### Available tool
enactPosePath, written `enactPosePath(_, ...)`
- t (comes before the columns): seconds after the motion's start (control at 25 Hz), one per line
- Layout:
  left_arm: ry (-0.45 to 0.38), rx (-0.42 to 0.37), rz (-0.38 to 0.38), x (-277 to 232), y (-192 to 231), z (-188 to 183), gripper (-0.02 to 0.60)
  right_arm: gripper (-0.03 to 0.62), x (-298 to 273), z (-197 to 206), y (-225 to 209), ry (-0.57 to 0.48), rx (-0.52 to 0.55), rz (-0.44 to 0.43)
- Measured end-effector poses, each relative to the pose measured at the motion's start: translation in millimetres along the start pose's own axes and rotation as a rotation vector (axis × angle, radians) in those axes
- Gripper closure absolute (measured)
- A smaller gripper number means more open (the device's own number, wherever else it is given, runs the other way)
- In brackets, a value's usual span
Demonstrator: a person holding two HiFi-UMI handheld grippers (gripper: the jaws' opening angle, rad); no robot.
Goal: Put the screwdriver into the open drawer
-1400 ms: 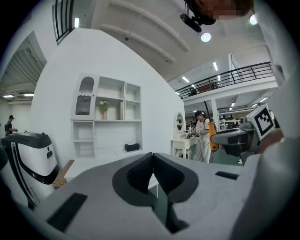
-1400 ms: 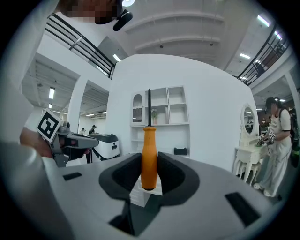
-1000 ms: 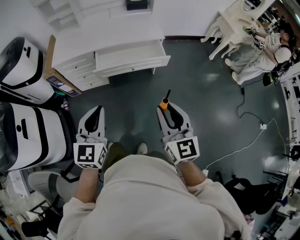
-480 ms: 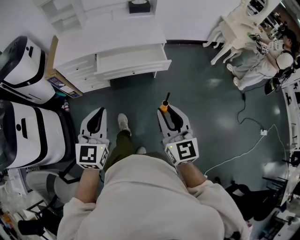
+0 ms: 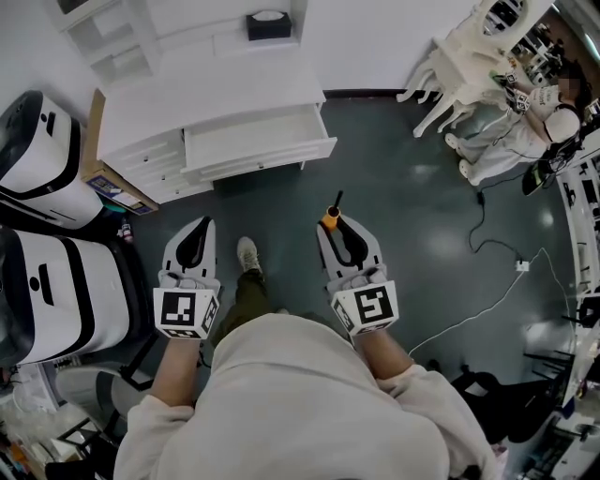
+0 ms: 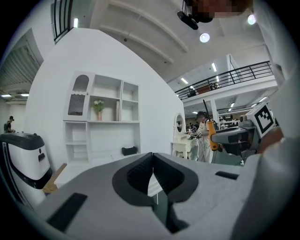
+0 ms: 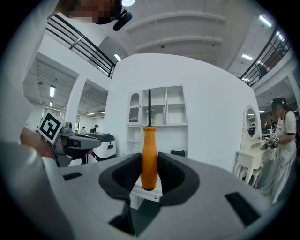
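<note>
The screwdriver point(image 5: 330, 215) has an orange handle point(image 7: 149, 157) and a black shaft that points up. My right gripper point(image 5: 336, 225) is shut on the handle and holds it upright above the dark floor. My left gripper point(image 5: 195, 228) hovers level beside it, its jaws point(image 6: 152, 161) shut with nothing between them. The open drawer point(image 5: 253, 141) juts out of the white desk point(image 5: 206, 89) ahead, well beyond both grippers. A strip of the drawer's front point(image 7: 146, 196) shows under the handle in the right gripper view.
Two white-and-black machines point(image 5: 47, 272) stand at the left, with a cardboard sheet point(image 5: 101, 127) by the desk. A black box point(image 5: 267, 23) sits on the desk. White furniture point(image 5: 464, 56), a person point(image 5: 553, 103) and a floor cable point(image 5: 497, 246) are at the right. The wearer's shoe point(image 5: 247, 253) lies between the grippers.
Both grippers have moved forward toward the desk, which now sits nearer in view. A foot has stepped out between them. The grip on the screwdriver is unchanged.
</note>
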State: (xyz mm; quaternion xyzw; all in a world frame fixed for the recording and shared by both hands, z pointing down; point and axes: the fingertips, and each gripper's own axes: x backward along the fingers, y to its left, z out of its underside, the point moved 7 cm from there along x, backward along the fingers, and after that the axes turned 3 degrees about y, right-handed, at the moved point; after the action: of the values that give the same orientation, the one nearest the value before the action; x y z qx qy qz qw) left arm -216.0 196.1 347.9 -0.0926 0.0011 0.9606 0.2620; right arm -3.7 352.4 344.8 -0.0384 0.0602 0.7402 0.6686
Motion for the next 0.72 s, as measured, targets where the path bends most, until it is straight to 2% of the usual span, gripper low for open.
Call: enactPosePath(0.72,0.011,0.010,0.047,-147,116,-22,0.577,0.479,-165,-31,-53,0.021,0.003,0.068)
